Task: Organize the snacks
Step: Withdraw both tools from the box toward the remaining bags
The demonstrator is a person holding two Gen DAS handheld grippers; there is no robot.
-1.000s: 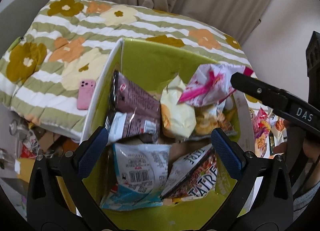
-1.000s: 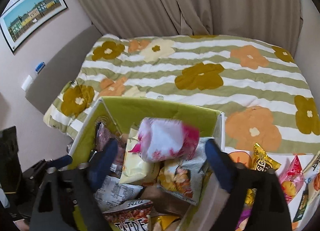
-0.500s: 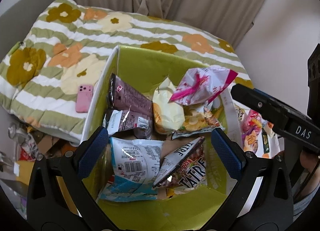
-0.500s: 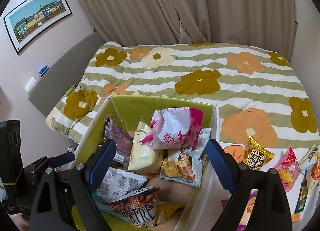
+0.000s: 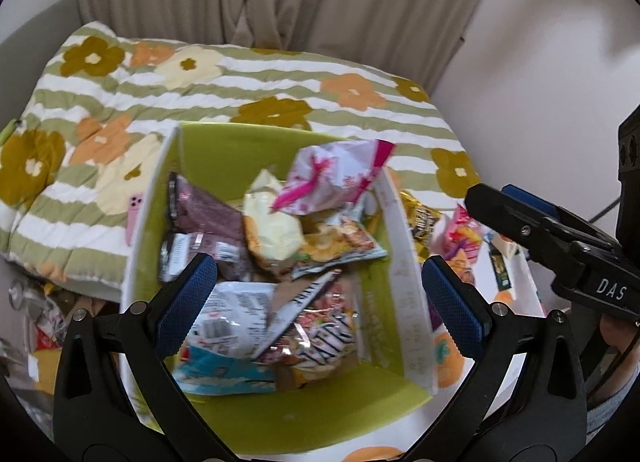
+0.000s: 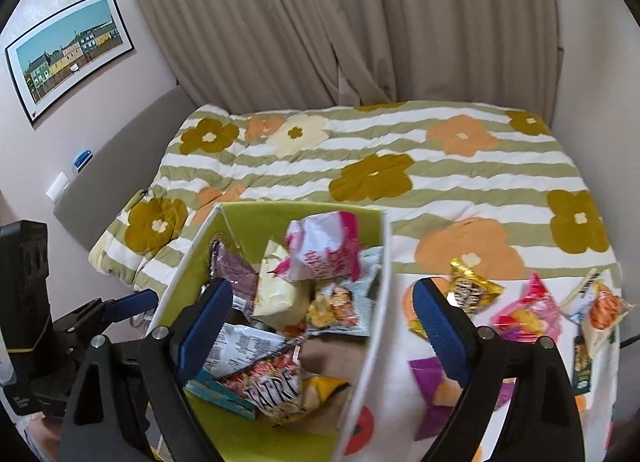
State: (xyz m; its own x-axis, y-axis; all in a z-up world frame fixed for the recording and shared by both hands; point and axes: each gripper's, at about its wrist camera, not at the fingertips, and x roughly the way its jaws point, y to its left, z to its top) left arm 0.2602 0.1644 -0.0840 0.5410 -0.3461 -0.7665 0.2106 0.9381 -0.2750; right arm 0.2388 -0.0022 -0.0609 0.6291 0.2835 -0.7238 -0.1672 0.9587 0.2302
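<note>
My left gripper [image 5: 320, 294] has its jaws wide apart with nothing between the blue pads [image 5: 186, 302]; it hangs above the box. My right gripper [image 6: 320, 326] is the same, jaws spread and empty, straddling the box's right wall.

Below both sits the box [image 5: 224, 149], white outside and lime green inside, set on the near end of the bed. It is well filled with snack packets. On top at the far side lies a pink and white bag [image 5: 336, 173], puffed and tilted, resting on a pale yellow bag [image 5: 276, 225] and a packet printed with chips [image 5: 340, 242]. Against the left wall lean two dark purple packets [image 5: 208, 217]. Nearer me lie a white packet with a barcode [image 5: 232, 322], back side up, and a red patterned packet with big white letters [image 5: 320, 330]. Under them I see a light blue packet [image 6: 220, 394] and a yellow one [image 6: 320, 386].

Outside the box, to its right on the floral bedspread [image 6: 400, 177], more snacks lie loose: a gold and black packet [image 6: 468, 290], a pink bag [image 6: 528, 314] and an orange and white packet [image 6: 600, 310]. A pink phone [image 5: 134, 217] lies beside the box's left wall.
</note>
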